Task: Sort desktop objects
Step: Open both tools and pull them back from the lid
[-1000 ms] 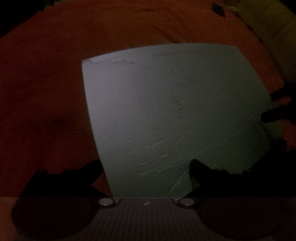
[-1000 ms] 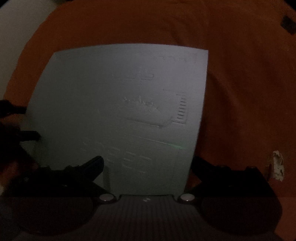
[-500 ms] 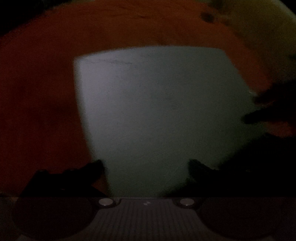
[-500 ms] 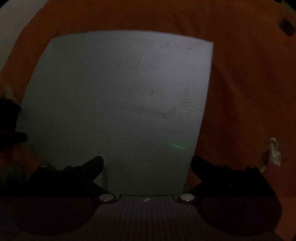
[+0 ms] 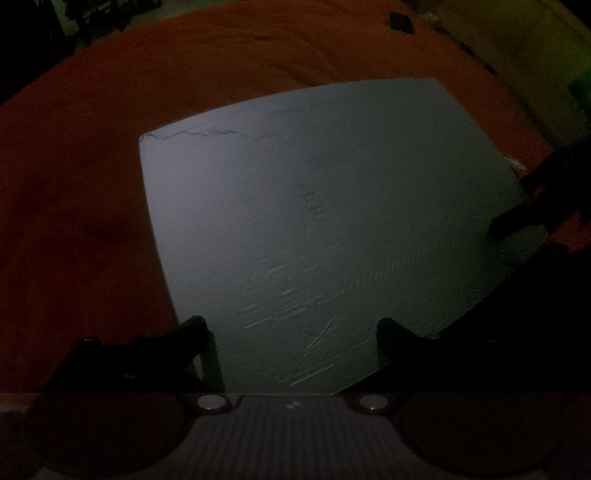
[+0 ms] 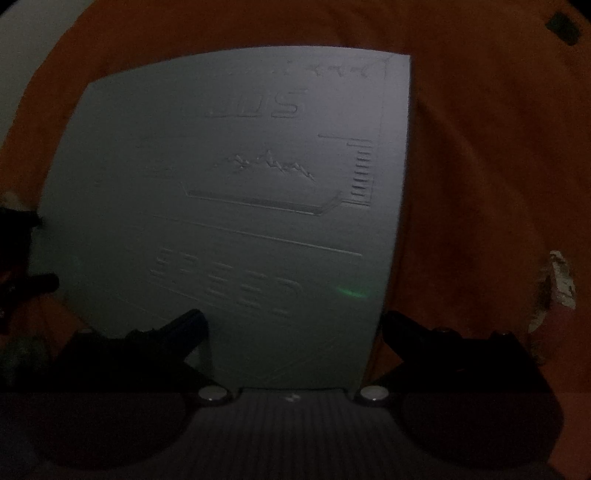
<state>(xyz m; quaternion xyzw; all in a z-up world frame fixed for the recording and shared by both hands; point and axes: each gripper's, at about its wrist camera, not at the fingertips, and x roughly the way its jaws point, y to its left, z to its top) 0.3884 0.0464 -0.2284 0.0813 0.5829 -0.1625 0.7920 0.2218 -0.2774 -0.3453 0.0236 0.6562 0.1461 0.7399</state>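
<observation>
Left wrist view: left gripper (image 5: 290,334) spread wide, gripping nothing, hovering over the near edge of a flat grey board (image 5: 325,206) on the orange cloth (image 5: 81,192). Sharper and tilted since half a second ago, so motion settling. Right wrist view: right gripper (image 6: 293,326) equally released above the board (image 6: 236,192); embossed lettering clearer now, matte, stiff-looking. No grasp begun.

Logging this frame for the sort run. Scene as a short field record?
surface: orange cloth
item: grey embossed pad, flat on the cloth
left gripper: open, fingers either side of the pad's near edge
right gripper: open, over the pad's near edge
other: small dark object far on the cloth; white scrap at right
lighting: very dim
</observation>
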